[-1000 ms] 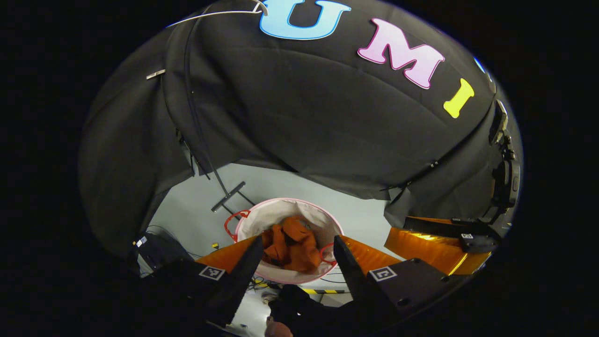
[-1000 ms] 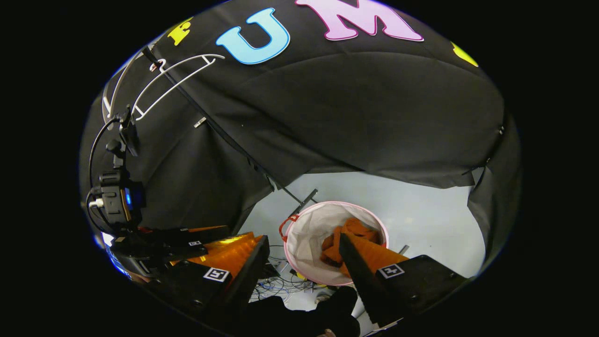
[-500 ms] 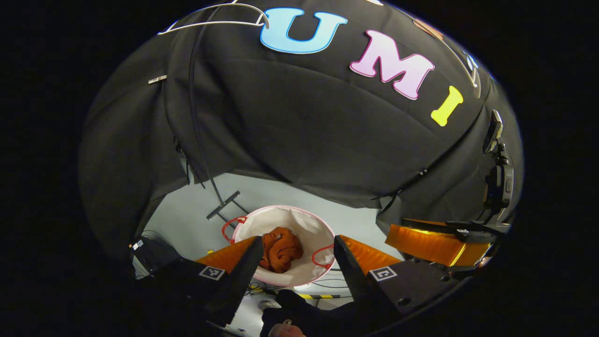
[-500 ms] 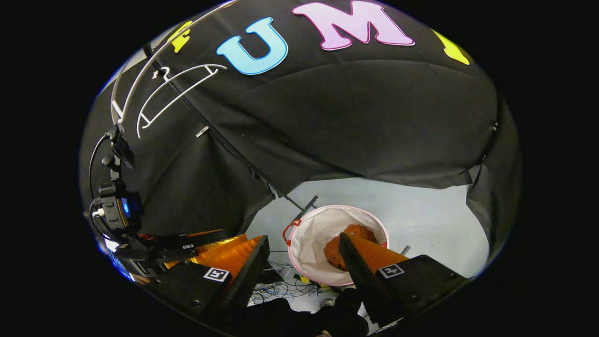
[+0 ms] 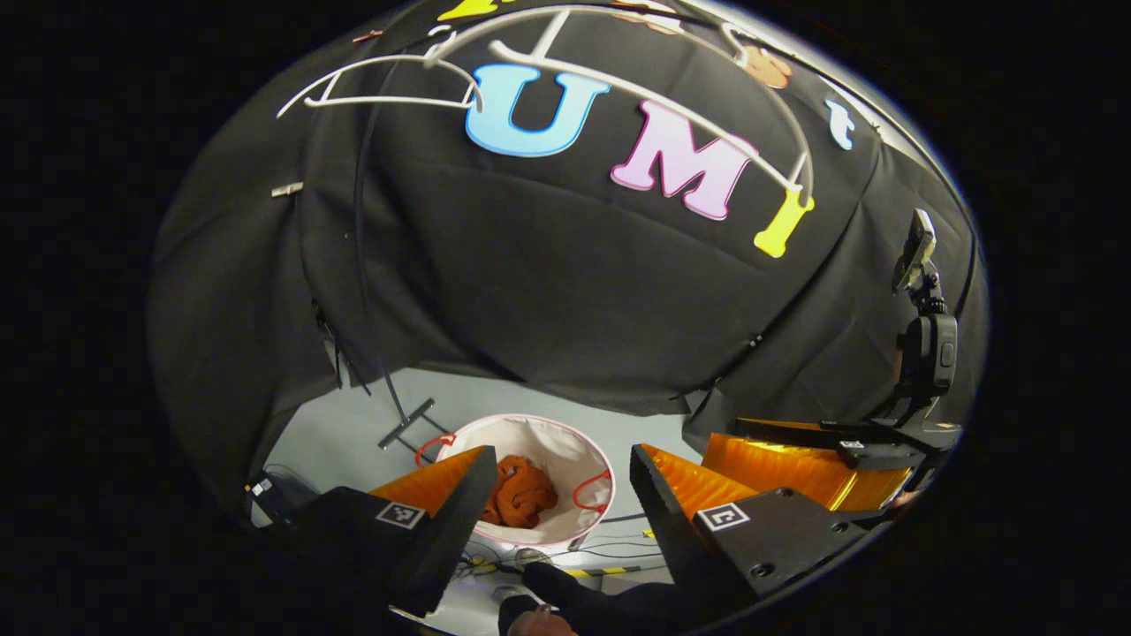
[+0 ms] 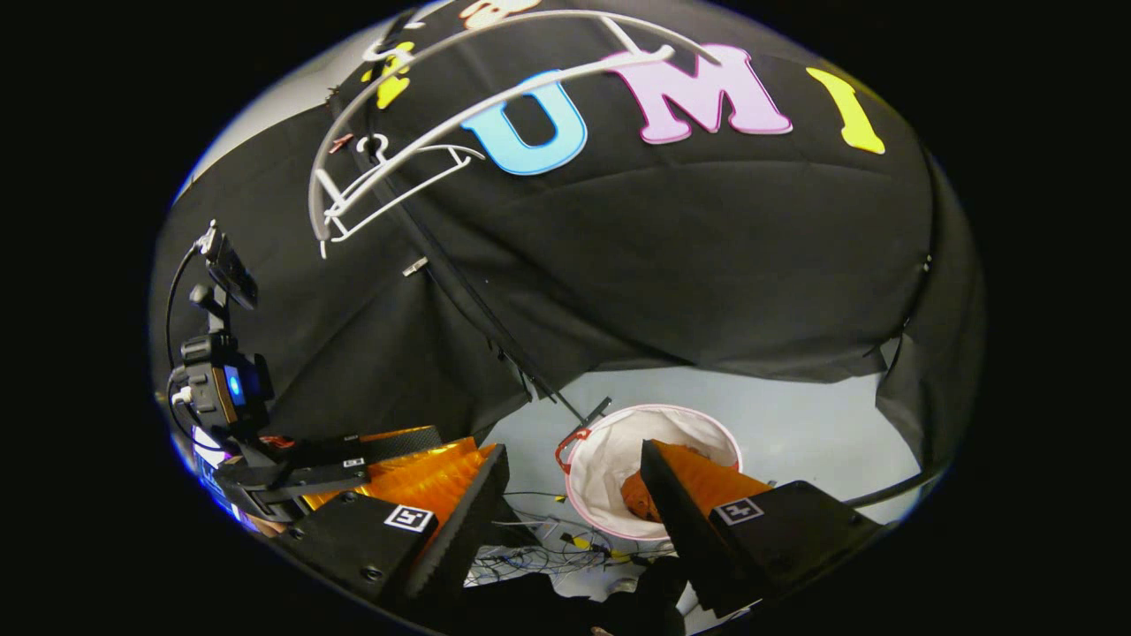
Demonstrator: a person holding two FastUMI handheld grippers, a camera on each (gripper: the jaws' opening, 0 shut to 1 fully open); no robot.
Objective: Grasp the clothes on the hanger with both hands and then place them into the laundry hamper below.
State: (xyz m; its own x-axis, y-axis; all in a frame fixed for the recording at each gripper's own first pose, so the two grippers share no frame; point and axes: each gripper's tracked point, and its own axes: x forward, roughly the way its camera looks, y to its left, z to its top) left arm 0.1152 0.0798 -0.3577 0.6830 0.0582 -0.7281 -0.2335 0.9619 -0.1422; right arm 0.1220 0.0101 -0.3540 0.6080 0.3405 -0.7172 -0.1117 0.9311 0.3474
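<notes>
Clothes (image 5: 523,500), an orange bundle, lay inside my laundry hamper (image 5: 565,446); the hanger (image 6: 389,181) hung bare. Both grippers' jaws stood wide, empty. I judged it finished.

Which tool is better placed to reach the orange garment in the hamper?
Left tool, probably: the orange garment lies centred between its open fingers; the right tool sees it behind one finger.

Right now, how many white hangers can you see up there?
2: a large hanger arching across the booth wall, and a smaller wire hanger just below its left end. Both hang bare.
</notes>
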